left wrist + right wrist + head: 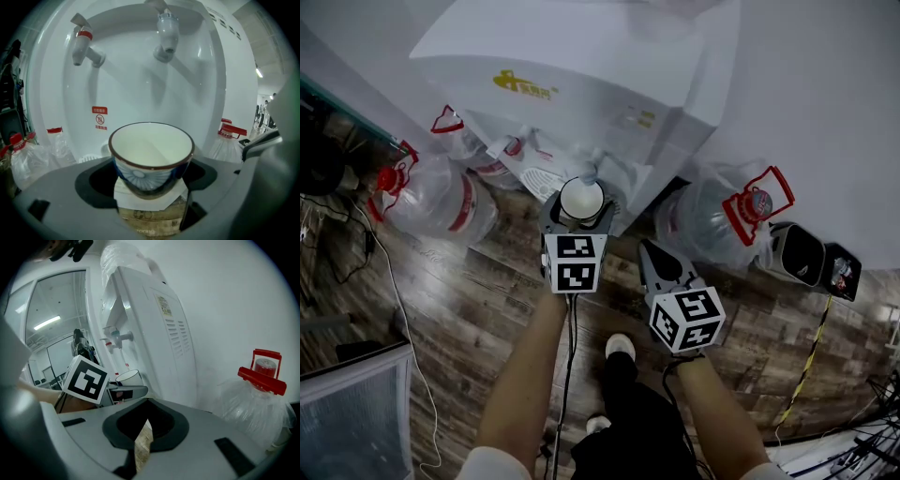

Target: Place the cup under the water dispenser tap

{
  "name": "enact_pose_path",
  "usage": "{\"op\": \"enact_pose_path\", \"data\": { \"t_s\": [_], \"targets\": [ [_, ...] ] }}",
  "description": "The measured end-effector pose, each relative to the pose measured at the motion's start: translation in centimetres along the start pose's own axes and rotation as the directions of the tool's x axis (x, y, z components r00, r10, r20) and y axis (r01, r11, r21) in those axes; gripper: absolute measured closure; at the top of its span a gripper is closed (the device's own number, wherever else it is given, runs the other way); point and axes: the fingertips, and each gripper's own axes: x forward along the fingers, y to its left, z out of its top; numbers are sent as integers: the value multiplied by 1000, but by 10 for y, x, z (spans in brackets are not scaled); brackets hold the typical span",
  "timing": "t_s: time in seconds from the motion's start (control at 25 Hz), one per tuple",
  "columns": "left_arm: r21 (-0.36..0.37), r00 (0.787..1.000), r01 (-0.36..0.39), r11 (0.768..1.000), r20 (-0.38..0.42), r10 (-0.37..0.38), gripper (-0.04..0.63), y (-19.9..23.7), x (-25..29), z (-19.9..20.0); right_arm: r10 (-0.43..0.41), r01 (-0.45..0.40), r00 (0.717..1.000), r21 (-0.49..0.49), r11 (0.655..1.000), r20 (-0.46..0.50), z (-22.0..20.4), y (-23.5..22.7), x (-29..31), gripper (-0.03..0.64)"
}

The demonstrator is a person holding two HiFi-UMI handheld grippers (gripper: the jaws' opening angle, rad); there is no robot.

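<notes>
The left tongs (578, 216) were clenched on the cup (151, 151), one grey jaw on each side of its lower wall. It was a small round bowl-shaped cup, glossy white inside, with a thin brown rim and a blue outside marked with pale lines fanning out from a centre. It was held upright and off the floor, close in front of the dispenser (581, 75), at the mouth of its curved white recess.

Two stubby taps stuck out of that recess above the cup: the left tap (82, 45) with a red band, the right tap (166, 32) paler and smooth. The cup sat lower than both and nearer the right one. A small red label (99, 110) showed on the recess wall beneath the left tap.

The right tongs (144, 433) hung to the right of the cup and nearer the person. Their jaws were pressed together with nothing caught between them.

The dispenser was hard white plastic with a ribbed vent on its side. A crinkly clear jug (433, 202) lay on its left and another jug (720, 223), with a red carry handle, on its right, both on the dark plank floor (469, 309).
</notes>
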Motion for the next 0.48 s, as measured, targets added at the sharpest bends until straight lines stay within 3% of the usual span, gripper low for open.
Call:
{"op": "enact_pose_path", "data": {
  "t_s": [0.48],
  "targets": [
    [-42,999,-18,999,-36,17,158,-1,-50,-13,-19,19,1000,-6,1000,10,10,15,-40,597]
  ]
}}
